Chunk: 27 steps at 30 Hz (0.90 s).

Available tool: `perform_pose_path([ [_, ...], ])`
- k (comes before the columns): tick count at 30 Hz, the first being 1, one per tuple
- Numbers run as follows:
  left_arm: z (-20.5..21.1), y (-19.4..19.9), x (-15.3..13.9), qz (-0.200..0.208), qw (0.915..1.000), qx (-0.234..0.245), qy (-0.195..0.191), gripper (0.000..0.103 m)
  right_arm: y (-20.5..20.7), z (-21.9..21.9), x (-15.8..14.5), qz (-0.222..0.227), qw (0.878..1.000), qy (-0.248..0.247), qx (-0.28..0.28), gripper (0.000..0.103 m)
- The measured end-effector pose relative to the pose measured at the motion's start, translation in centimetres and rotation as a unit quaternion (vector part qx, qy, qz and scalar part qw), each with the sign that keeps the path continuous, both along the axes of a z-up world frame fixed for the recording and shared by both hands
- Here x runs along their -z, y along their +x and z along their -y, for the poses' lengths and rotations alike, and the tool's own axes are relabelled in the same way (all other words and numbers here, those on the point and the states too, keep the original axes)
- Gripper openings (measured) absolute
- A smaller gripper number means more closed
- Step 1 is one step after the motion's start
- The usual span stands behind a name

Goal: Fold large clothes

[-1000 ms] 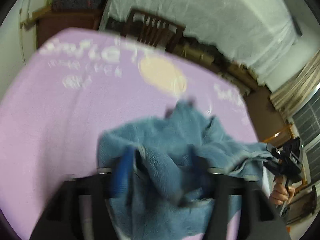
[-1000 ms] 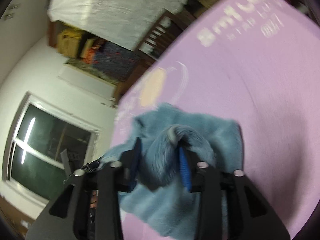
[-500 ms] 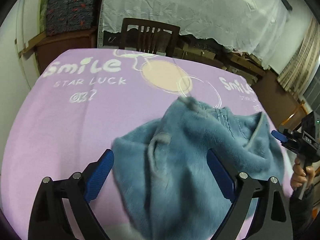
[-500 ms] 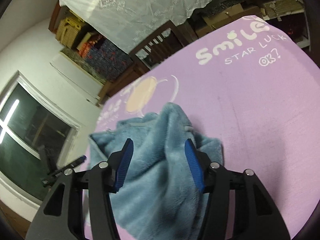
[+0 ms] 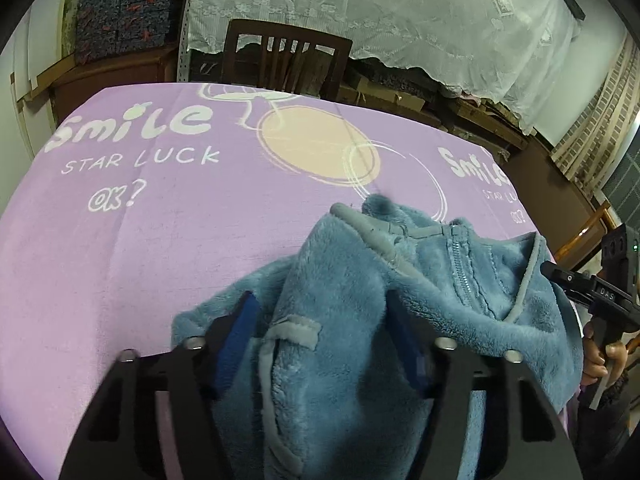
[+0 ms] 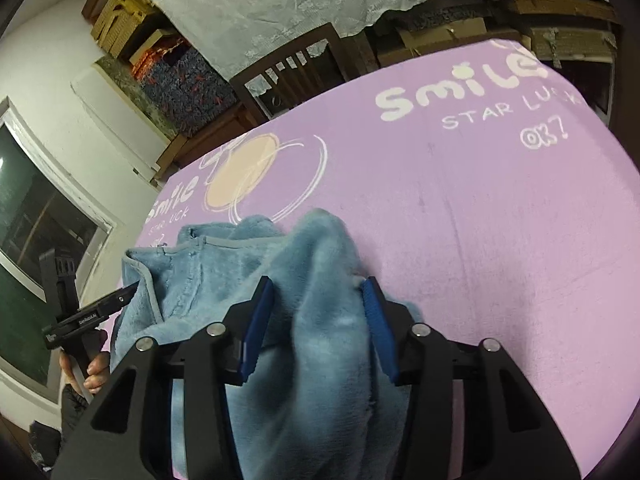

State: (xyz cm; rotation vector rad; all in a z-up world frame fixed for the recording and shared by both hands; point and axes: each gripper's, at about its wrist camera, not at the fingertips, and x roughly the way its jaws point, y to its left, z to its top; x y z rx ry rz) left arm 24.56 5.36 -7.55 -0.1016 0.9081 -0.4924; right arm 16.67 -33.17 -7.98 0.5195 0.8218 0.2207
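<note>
A blue fleece jacket (image 5: 360, 320) lies bunched on the near part of a lilac cloth (image 5: 168, 232) that covers the tabletop, its zipper (image 5: 460, 264) and grey-trimmed edges turned up toward the left wrist camera. The cloth is printed with "Smile STAR LUCK OK?" and a pale yellow circle (image 5: 316, 144).

The left gripper (image 5: 328, 332) has its blue-padded fingers (image 5: 240, 332) set at a middling width on either side of a thick fold of the jacket, with a grey-edged tab of the fabric between them. The fabric fills the gap, but I cannot tell whether the pads are pressing it.

The right gripper (image 6: 318, 324) straddles another raised fold of the same jacket (image 6: 304, 280); its fingers (image 6: 376, 320) are narrower, and the fleece sits against both blue pads, pinched up into a ridge.

Each camera sees the other gripper at the frame edge, held in a bare hand (image 5: 600, 360), just beside the jacket's far side.

Beyond the tabletop stand a dark wooden chair (image 5: 284, 60), a white lace curtain (image 5: 400, 12) and stacked patterned boxes (image 5: 124, 4). A window (image 6: 24, 216) shows in the right wrist view.
</note>
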Motion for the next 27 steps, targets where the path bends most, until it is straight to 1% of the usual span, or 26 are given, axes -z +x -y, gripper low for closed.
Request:
perform_pose_path([
  [1,-0.1,0.0,0.1,-0.001,1.0000,-0.001,-0.002,0.052,0.0,0.3,0.1,0.001,1.000,0.001,0.007,0.047],
  [2,-0.1,0.2,0.3,-0.001,1.0000,-0.005,0.000,0.050,0.1,0.6,0.3,0.002,1.000,-0.003,0.016,0.047],
  [3,0.0,0.2,0.4,-0.001,1.0000,-0.006,0.002,0.044,0.3,0.6,0.4,0.001,1.000,-0.008,0.021,0.047],
  [4,0.0,0.4,0.6,-0.002,0.9999,-0.012,0.003,0.035,0.5,0.6,0.5,0.000,1.000,-0.008,0.020,0.047],
  [5,0.0,0.5,0.6,-0.004,0.9999,-0.014,-0.001,0.028,0.9,0.3,0.7,-0.005,1.000,-0.006,0.013,0.045],
  [6,-0.1,0.5,0.6,-0.007,0.9998,-0.015,-0.010,0.016,1.1,0.0,0.9,-0.006,1.000,-0.005,0.006,0.034],
  [7,-0.4,0.3,0.4,-0.006,0.9996,-0.021,-0.017,0.015,1.2,-0.3,0.8,-0.005,1.000,-0.002,-0.002,0.010],
  [8,-0.8,0.1,-0.2,0.004,0.9992,-0.033,-0.020,0.015,1.1,-0.3,0.5,0.001,1.000,0.001,0.004,0.010],
  [9,-1.1,-0.1,-0.8,0.015,0.9987,-0.042,-0.024,0.015,0.6,0.1,-0.4,0.023,1.000,0.013,0.016,0.010],
  [11,-1.7,-0.5,-2.0,0.037,0.9971,-0.059,-0.030,0.015,-0.1,0.7,-1.9,0.056,0.998,0.033,0.025,0.010],
  [12,-1.8,-0.5,-2.2,0.042,0.9964,-0.067,-0.030,0.015,-0.2,1.0,-2.4,0.063,0.997,0.033,0.033,0.010],
  [14,-1.3,0.1,-1.5,0.035,0.9964,-0.076,-0.011,0.015,0.7,1.0,-2.0,0.046,0.998,0.019,0.045,0.010],
  [15,-0.9,0.6,-0.7,0.022,0.9968,-0.077,-0.001,0.015,1.3,0.9,-1.1,0.026,0.998,0.012,0.056,0.010],
  [17,-0.4,1.3,0.8,-0.001,0.9969,-0.076,0.018,0.018,2.1,1.3,1.4,-0.009,0.997,0.023,0.073,0.010],
  [18,-0.4,1.3,0.7,0.001,0.9969,-0.077,0.018,0.021,2.3,1.4,2.2,-0.021,0.996,0.028,0.077,0.010],
  [20,-0.4,1.2,0.8,0.006,0.9962,-0.082,0.030,0.032,2.7,2.0,3.4,-0.039,0.995,0.046,0.076,0.011],
  [21,-0.5,1.3,1.1,0.003,0.9953,-0.090,0.037,0.043,2.6,2.1,3.5,-0.041,0.995,0.048,0.078,0.011],
  [22,-0.7,1.4,1.2,0.000,0.9948,-0.095,0.036,0.045,2.6,2.1,3.5,-0.043,0.995,0.045,0.079,0.014],
  [23,-1.0,1.4,1.2,-0.004,0.9950,-0.096,0.027,0.046,2.6,2.0,3.5,-0.043,0.995,0.039,0.079,0.013],
  [24,-1.3,1.4,1.3,-0.009,0.9949,-0.098,0.019,0.048,2.6,1.8,3.4,-0.041,0.996,0.027,0.077,0.015],
  [25,-1.6,1.4,1.3,-0.012,0.9948,-0.100,0.013,0.050,2.5,1.8,3.3,-0.039,0.996,0.020,0.076,0.020],
  [26,-2.1,1.3,1.1,-0.016,0.9944,-0.104,0.004,0.051,2.4,1.8,3.2,-0.036,0.996,0.016,0.079,0.029],
  [27,-2.4,1.3,0.9,-0.017,0.9941,-0.108,0.001,0.054,2.1,2.1,2.8,-0.032,0.996,0.011,0.086,0.035],
])
